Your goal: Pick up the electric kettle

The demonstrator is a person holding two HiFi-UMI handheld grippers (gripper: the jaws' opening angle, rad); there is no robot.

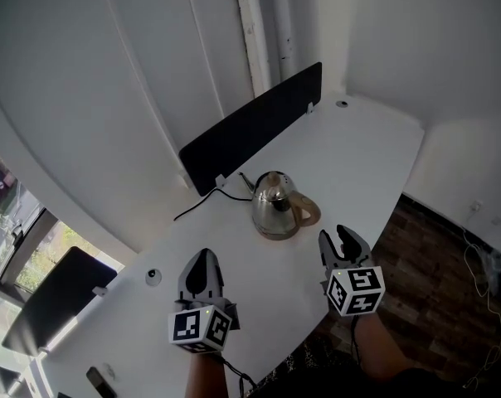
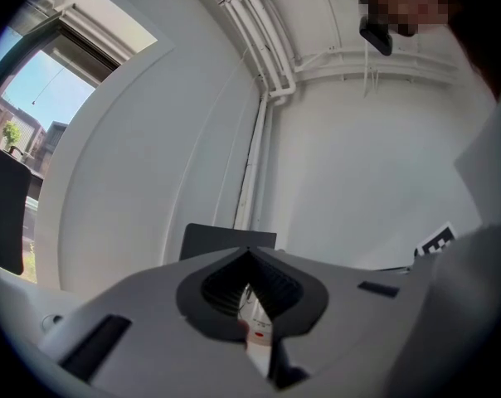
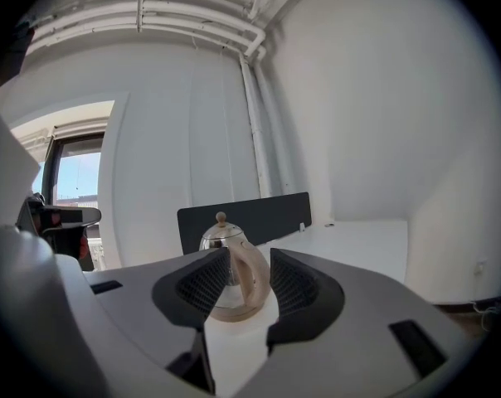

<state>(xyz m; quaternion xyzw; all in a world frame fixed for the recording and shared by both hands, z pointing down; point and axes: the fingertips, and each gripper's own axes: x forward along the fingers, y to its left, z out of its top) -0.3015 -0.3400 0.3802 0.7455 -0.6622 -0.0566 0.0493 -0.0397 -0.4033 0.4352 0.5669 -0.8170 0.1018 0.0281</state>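
Left gripper (image 2: 250, 254), jaws together, before a black panel (image 2: 213, 240) and white wall (image 2: 367, 164)

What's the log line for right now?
right hand-held gripper: open, near handle | left hand-held gripper: shut | electric kettle: on desk, untouched

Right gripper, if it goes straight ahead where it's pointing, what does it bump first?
Probably the electric kettle's tan handle. It sits right between the right gripper's open fingers, a little way ahead and untouched.
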